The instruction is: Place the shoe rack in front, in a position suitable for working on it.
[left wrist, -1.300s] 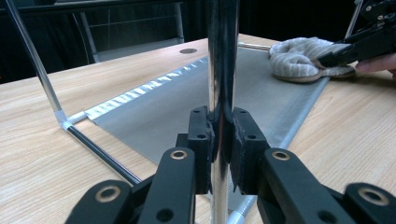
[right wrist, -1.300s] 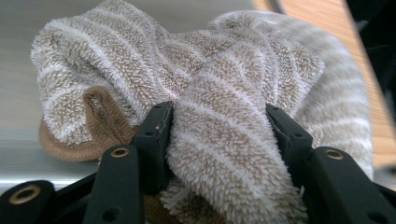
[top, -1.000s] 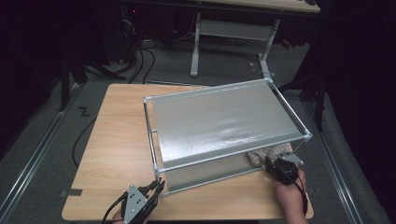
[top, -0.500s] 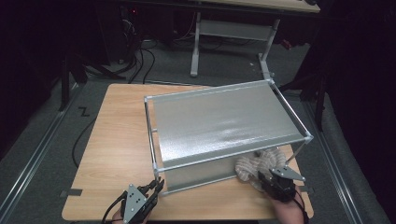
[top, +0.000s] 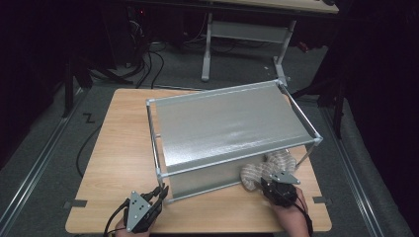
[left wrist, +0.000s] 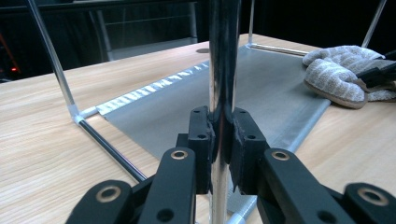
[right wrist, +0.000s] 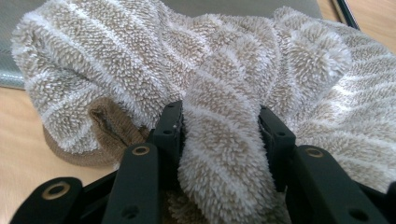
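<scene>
Mid-step: left gripper point(left wrist: 223, 140) clamped on the rack's point(top: 232, 128) front corner post point(left wrist: 223, 56), steadying it on the bench point(top: 118, 143). Right gripper point(right wrist: 219, 135) closed on a fuzzy slipper point(right wrist: 196, 70) at the rack's front right, seemingly half under it. Next: carry clear without snagging.

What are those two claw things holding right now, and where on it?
The left gripper clamps the rack by its near upright corner post. The right gripper pinches a fold of the fuzzy striped slipper.
</scene>
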